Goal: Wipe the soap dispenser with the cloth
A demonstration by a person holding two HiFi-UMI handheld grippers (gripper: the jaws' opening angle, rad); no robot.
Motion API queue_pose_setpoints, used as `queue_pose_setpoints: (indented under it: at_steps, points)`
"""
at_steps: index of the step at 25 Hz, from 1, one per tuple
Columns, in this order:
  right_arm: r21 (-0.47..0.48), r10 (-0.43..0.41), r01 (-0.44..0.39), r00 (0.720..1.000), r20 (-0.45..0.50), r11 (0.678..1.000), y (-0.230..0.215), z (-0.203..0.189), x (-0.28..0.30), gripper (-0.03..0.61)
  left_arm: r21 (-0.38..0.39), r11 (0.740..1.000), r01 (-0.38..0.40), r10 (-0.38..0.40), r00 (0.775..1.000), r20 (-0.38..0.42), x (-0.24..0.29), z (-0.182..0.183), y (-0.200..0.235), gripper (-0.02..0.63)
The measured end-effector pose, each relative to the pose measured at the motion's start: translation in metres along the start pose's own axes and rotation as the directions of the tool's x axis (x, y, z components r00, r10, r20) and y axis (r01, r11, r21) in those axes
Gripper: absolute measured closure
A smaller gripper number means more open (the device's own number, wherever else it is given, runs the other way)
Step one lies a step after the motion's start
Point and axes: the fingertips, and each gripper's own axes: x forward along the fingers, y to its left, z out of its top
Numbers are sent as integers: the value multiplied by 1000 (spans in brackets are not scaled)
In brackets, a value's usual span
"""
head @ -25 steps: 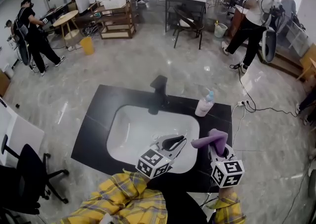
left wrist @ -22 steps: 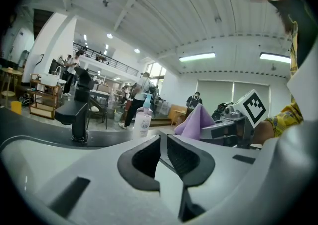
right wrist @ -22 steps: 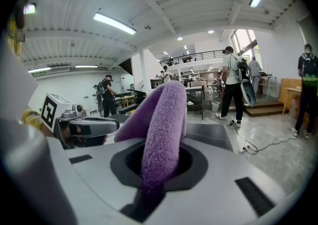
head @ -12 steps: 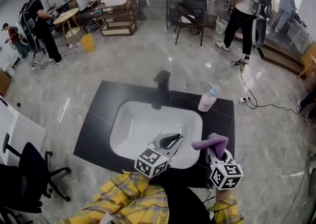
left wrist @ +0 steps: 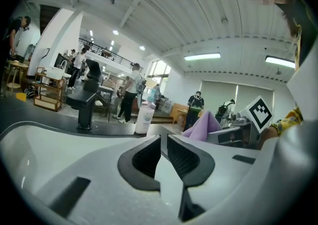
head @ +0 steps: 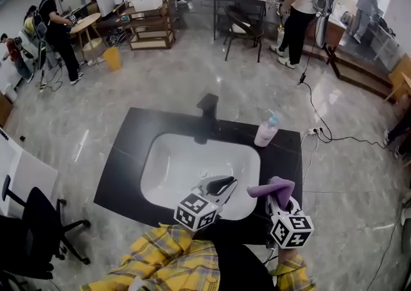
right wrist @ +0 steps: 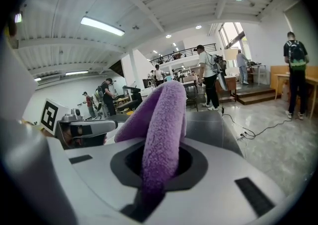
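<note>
Purple cloth [right wrist: 161, 119]: fuzzy, folded, clamped in right gripper [head: 277, 198] jaws; sticks up and fwd past the tips, over front-right part of table [head: 125, 155].
Soap dispenser [head: 266, 131]: pale bottle w/ blue pump, upright on table at back-right corner of sink [head: 180, 161]; well apart from cloth, nothing touching it.
Left gripper [head: 226, 184]: jaws together, nothing btwn them; held over sink's front edge.
Table: black top, white sink set in, black faucet [head: 207, 113] at back centre.
Person: yellow plaid sleeves [head: 160, 254] at bottom of head view.
Floor [head: 192, 71]: glossy grey stone; other people, desks, chairs beyond.
</note>
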Motion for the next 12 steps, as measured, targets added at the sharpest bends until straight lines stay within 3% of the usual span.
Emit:
queue_pose_setpoints:
  at_steps: [12]
  points:
    - [7, -8, 8, 1000, 1, 1000, -3, 1, -1, 541, -9, 1000, 4, -4, 1000, -31, 7, -7, -7, 572]
